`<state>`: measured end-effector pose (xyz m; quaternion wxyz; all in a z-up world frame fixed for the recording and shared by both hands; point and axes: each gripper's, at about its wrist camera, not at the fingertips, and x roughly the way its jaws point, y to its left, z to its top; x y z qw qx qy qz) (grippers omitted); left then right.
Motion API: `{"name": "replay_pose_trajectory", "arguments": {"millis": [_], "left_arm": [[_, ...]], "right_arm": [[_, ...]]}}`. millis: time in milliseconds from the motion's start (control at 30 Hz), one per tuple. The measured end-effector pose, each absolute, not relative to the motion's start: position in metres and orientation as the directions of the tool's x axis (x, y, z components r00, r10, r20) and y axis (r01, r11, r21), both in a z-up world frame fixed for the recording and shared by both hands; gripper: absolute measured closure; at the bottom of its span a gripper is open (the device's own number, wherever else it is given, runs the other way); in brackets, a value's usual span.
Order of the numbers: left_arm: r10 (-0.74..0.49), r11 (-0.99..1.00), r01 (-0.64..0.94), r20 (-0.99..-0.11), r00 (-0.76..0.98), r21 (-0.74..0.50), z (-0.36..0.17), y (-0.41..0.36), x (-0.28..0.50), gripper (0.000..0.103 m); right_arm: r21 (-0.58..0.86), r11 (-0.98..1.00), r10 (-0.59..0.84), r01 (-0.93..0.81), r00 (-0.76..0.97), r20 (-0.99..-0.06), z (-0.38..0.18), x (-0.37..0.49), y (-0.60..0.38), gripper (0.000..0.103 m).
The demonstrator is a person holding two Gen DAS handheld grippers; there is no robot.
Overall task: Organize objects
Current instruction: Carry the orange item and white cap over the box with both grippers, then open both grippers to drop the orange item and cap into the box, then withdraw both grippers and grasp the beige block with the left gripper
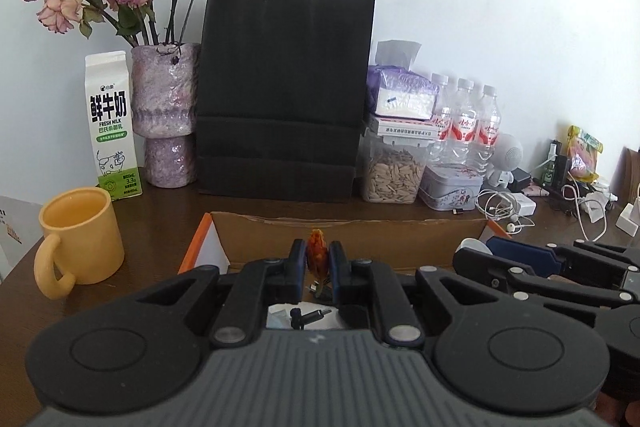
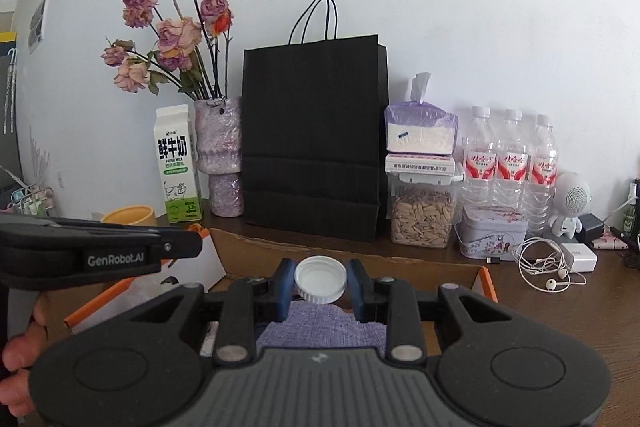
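Two thin grips invite drops: the left gripper (image 1: 318, 269) pinches a crumbly dried orange flower bud (image 1: 317, 255) at lower centre, the right gripper (image 2: 320, 281) clamps a white ribbed plastic cap (image 2: 320, 278) (slippery) over the open cardboard box (image 2: 344, 254).

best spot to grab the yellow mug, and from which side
Take the yellow mug by its rim wall, coming from above: it stands upright with its mouth open. Its handle juts toward the camera on the left, a fair second choice from that side.
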<state>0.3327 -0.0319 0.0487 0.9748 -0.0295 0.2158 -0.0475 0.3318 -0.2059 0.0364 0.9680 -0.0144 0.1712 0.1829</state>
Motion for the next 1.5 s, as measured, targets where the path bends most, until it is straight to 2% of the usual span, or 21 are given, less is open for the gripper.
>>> {"name": "replay_pose_trajectory", "arguments": {"millis": [100,167,200,233,267,300,333,400,667,1200,1500], "left_arm": [[-0.101,0.994,0.076,-0.439,0.893,-0.074,0.042,-0.032,0.335,0.089],[-0.095,0.995,0.07,-0.432,0.897,-0.073,0.04,-0.029,0.333,0.075],[-0.087,0.996,0.064,-0.424,0.902,-0.068,0.041,-0.029,0.332,0.049],[-0.07,0.997,0.05,-0.408,0.91,-0.061,0.042,-0.028,0.33,0.022],[-0.045,0.998,0.027,-0.387,0.921,-0.052,0.043,-0.027,0.327,0.012],[-0.014,0.999,0.0,-0.365,0.931,-0.04,0.045,-0.026,0.324,0.0],[0.005,0.999,-0.017,-0.348,0.938,-0.031,0.046,-0.025,0.322,0.0],[0.014,0.999,-0.029,-0.344,0.939,-0.038,0.049,-0.022,0.321,0.0],[0.026,0.997,-0.05,-0.371,0.928,-0.057,0.048,-0.015,0.324,0.0],[-0.013,0.998,-0.01,-0.353,0.936,-0.062,0.063,-0.019,0.287,0.0],[-0.031,0.999,0.019,-0.403,0.915,-0.034,0.061,-0.013,0.245,0.0]], "right_arm": [[0.038,0.935,0.342,-0.352,0.87,-0.357,0.029,0.336,-0.207,0.075],[0.038,0.941,0.327,-0.337,0.87,-0.37,0.027,0.337,-0.208,0.074],[0.039,0.943,0.322,-0.332,0.871,-0.372,0.026,0.337,-0.208,0.071],[0.042,0.944,0.318,-0.327,0.87,-0.376,0.025,0.337,-0.209,0.054],[0.045,0.946,0.314,-0.321,0.872,-0.377,0.025,0.337,-0.21,0.026],[0.042,0.95,0.302,-0.309,0.878,-0.372,0.025,0.336,-0.211,0.016],[0.028,0.957,0.28,-0.29,0.889,-0.363,0.025,0.335,-0.211,0.004],[0.006,0.965,0.248,-0.263,0.904,-0.349,0.025,0.333,-0.211,0.0],[0.008,0.965,0.249,-0.264,0.901,-0.356,0.025,0.332,-0.212,0.0],[-0.014,0.959,0.265,-0.285,0.909,-0.321,0.039,0.299,-0.211,0.0],[-0.038,0.953,0.273,-0.3,0.908,-0.317,0.045,0.252,-0.217,0.0]]}}
